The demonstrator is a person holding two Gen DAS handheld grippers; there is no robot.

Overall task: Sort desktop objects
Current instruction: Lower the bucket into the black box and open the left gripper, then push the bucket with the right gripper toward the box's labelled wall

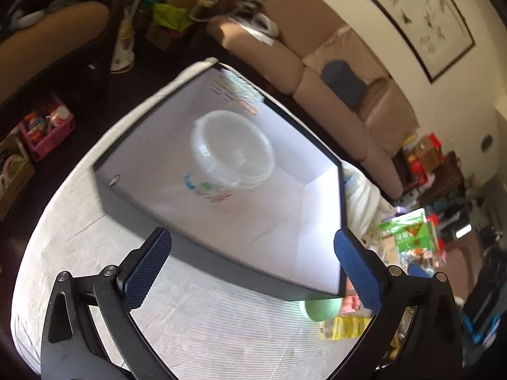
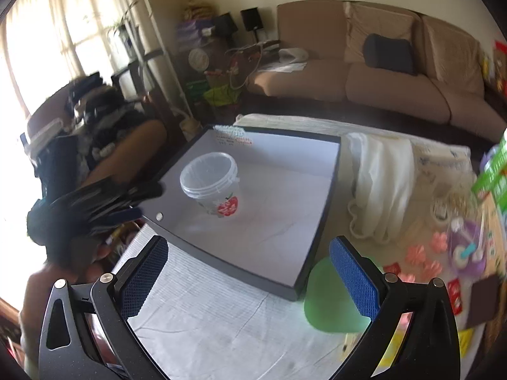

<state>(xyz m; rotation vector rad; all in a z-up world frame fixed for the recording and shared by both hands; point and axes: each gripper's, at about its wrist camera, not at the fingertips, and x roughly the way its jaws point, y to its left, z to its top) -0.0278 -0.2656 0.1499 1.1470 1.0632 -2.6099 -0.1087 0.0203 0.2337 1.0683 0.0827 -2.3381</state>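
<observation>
A tan sofa (image 2: 380, 85) runs along the far wall at about one o'clock, with a dark blue cushion (image 2: 391, 52) leaning on its backrest and a white plastic bag (image 2: 293, 53) lying on its left end. Above it hangs a framed ink painting (image 1: 421, 12). At ten o'clock, bright curtained windows (image 2: 47, 47) wash out the corner. Down on the dark floor at nine o'clock sits a pink basket (image 1: 47, 129) crammed with small oddments.
</observation>
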